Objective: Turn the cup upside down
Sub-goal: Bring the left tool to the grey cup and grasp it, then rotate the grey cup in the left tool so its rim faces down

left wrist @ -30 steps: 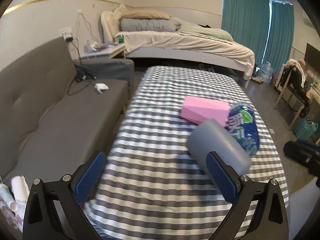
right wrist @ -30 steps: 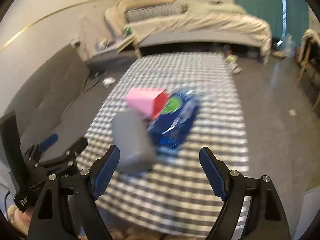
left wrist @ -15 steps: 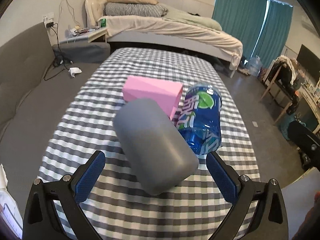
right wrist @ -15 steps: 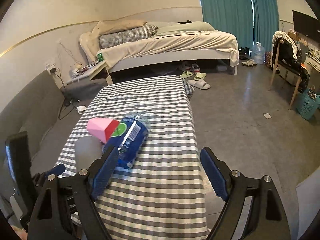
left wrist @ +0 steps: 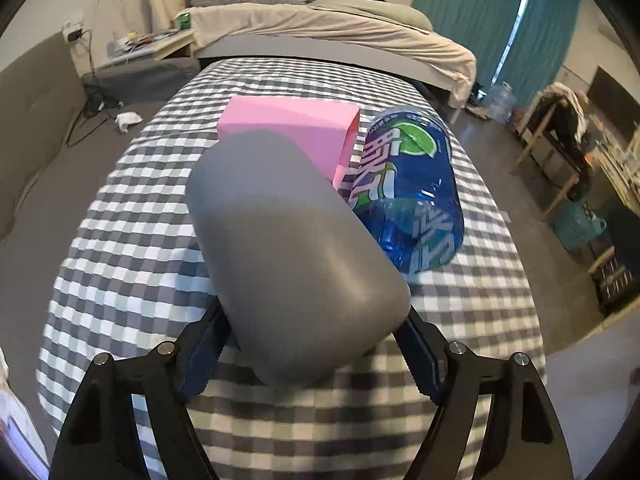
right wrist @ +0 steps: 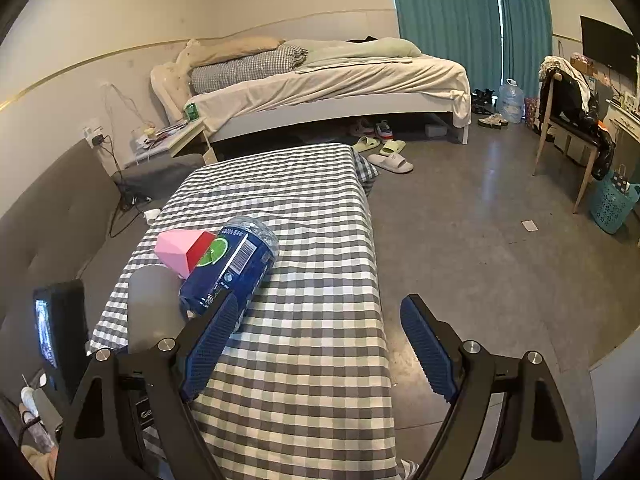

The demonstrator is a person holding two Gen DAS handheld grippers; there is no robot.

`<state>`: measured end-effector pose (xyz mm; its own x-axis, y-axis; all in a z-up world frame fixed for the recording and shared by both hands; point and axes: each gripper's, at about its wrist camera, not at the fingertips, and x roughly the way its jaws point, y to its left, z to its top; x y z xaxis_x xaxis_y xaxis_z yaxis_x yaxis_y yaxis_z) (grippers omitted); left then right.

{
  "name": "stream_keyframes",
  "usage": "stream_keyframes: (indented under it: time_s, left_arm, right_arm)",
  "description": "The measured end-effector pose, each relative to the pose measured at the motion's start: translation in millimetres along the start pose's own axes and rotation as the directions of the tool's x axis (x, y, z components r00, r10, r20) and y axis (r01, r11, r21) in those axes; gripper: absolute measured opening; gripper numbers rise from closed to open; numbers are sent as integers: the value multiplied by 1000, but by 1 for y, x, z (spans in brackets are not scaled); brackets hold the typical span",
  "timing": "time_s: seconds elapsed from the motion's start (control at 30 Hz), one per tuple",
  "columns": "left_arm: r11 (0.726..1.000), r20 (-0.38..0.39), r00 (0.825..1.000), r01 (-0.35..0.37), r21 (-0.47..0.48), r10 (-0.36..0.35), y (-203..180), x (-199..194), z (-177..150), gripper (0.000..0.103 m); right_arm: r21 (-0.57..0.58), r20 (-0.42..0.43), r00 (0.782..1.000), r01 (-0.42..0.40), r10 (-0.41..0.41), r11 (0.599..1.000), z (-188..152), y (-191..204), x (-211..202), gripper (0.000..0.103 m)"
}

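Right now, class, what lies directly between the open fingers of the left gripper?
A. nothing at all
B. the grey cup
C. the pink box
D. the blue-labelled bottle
B: in the left wrist view the grey cup lies on its side between the fingers of the left gripper, while the pink box and the blue-labelled bottle sit beyond it.

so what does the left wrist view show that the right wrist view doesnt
Only the left wrist view shows the left gripper with its jaws on either side of the grey cup, which lies tilted on its side, and the bottle's large white lettering.

Only the right wrist view shows the right gripper, open and empty, the slippers on the floor, the bottle's barcode, and the dark back of the left gripper's unit at the left edge.

Both show the cup, the pink box, the blue bottle, the checked tablecloth and the bed.
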<state>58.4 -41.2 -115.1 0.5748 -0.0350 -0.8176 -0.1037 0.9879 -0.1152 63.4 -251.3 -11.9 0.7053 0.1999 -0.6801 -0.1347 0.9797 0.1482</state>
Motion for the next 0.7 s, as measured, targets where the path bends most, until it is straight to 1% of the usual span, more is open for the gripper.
stream_keyframes:
  time_s: [0.1, 0.27, 0.33, 0.43, 0.63, 0.7]
  left_arm:
    - [999, 19, 1000, -13, 47, 12, 6, -14, -4, 78]
    - [994, 93, 995, -52, 96, 43, 16, -40, -11, 76]
    - [990, 131, 990, -74, 116, 59, 19, -51, -10, 74]
    - [986, 181, 981, -96, 133, 71, 26, -63, -7, 74]
    - [992, 186, 980, -84, 90, 66, 49, -62, 10, 74]
    - [992, 161, 984, -93, 90, 77, 52, -55, 11, 74]
  right_arm:
    - [-8, 0, 1000, -3, 3, 1000, -1, 4, -2, 84]
    - [-9, -8, 1000, 3, -3, 1000, -2, 8, -5, 84]
    - [-13, -16, 1000, 6, -6, 1000, -3, 9, -5, 84]
    - [-16, -13, 1000, 4, -5, 1000, -2, 11, -8, 84]
    - [-36, -25, 1000, 1, -2, 999, -2, 20, -8, 84]
    - [-49, -31, 1000, 0, -2, 999, -2, 23, -6, 84]
